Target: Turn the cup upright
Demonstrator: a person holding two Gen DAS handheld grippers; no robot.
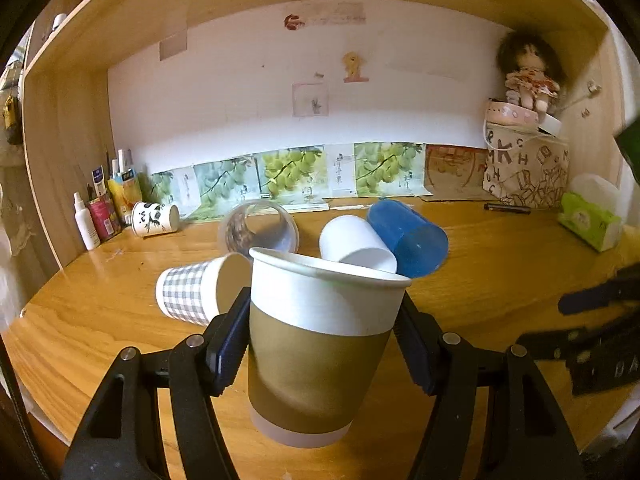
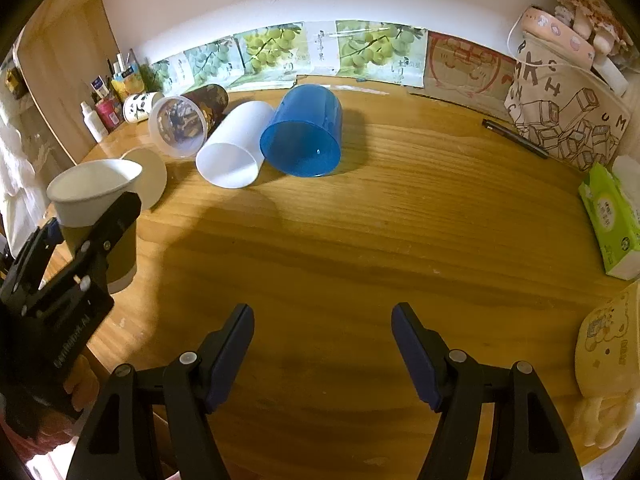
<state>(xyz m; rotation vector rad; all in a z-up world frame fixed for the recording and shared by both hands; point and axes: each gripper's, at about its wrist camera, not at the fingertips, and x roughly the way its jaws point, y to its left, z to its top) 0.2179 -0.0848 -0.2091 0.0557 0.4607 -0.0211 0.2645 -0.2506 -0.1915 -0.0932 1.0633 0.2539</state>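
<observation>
My left gripper (image 1: 324, 312) is shut on a brown-and-white paper cup (image 1: 320, 344), holding it upright with its mouth up, just above or on the wooden desk (image 1: 480, 300). The same cup (image 2: 96, 200) shows at the left of the right wrist view, with the left gripper's fingers (image 2: 116, 220) on it. My right gripper (image 2: 323, 344) is open and empty, low over the desk's front middle (image 2: 360, 220). Lying on their sides behind: a blue plastic cup (image 2: 304, 132), a white cup (image 2: 234, 152), a clear cup (image 2: 180, 124), a checked paper cup (image 1: 196, 292).
A panda-print cup (image 1: 156, 218) and bottles (image 1: 88, 224) stand at the back left. A patterned bag (image 2: 568, 116), a pen (image 2: 516, 138) and a green tissue pack (image 2: 612, 220) are on the right. A doll (image 1: 528, 76) sits on a box. Wooden walls close in both sides.
</observation>
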